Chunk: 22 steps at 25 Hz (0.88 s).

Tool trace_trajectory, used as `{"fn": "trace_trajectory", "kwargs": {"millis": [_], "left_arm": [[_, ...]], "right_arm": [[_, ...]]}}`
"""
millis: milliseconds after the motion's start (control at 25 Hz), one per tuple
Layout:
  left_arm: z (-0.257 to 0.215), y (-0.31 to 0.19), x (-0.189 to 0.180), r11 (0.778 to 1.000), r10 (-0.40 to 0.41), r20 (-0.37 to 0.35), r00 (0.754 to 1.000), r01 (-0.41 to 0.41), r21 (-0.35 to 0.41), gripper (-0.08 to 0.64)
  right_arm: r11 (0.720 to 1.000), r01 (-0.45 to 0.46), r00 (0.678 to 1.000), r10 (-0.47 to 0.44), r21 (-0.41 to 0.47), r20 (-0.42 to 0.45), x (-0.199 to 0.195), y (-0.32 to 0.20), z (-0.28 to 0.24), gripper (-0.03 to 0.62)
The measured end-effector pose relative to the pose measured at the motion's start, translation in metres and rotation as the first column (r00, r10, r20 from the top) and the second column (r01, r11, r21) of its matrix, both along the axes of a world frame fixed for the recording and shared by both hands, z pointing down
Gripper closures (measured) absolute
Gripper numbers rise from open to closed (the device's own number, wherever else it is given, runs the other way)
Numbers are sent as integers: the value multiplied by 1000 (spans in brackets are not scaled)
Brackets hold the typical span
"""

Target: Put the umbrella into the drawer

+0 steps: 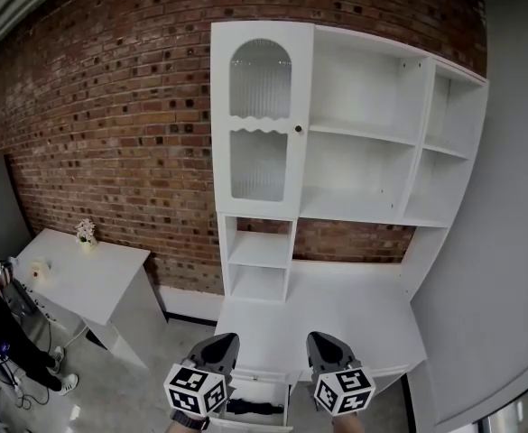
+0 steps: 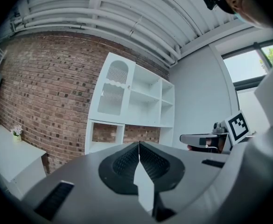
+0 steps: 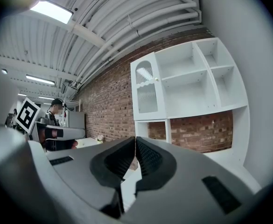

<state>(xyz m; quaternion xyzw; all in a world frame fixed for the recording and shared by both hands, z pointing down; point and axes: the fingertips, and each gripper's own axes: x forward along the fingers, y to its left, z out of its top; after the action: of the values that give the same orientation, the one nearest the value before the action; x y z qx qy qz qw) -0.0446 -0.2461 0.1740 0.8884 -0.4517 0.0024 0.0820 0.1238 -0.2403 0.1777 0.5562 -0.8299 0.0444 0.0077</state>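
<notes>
Below the front edge of the white tabletop (image 1: pixel 354 314), a drawer (image 1: pixel 268 391) stands pulled out. The dark folded umbrella (image 1: pixel 253 408) lies inside it, stretched crosswise on the drawer's white bottom.

Over the tabletop's front edge, the left hand-held gripper (image 1: pixel 221 344) and the right hand-held gripper (image 1: pixel 324 343) hang side by side, apart from each other. Both point at the white shelf unit (image 1: pixel 363 142) that rises from the tabletop's back edge against the brick wall (image 1: pixel 110 106). Each is clenched: in both gripper views the ribbed pads meet along a thin line with nothing caught between them, and neither holds the umbrella. In the head view the left one's marker cube covers the drawer's left end.

Left of the unit stands a small white side table (image 1: pixel 92 278) with a little pot of flowers (image 1: pixel 86 233) near its back edge. A person (image 1: pixel 11 345) stands at the far left.
</notes>
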Motion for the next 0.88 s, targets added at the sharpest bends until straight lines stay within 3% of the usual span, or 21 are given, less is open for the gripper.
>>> {"fn": "trace_trajectory", "kwargs": {"millis": [880], "left_arm": [[-13,0,-3,999,-20,9,1000,20,33,552]], "right_arm": [[999,31,1000,-31,17,0,-7,3,-10,588]]}}
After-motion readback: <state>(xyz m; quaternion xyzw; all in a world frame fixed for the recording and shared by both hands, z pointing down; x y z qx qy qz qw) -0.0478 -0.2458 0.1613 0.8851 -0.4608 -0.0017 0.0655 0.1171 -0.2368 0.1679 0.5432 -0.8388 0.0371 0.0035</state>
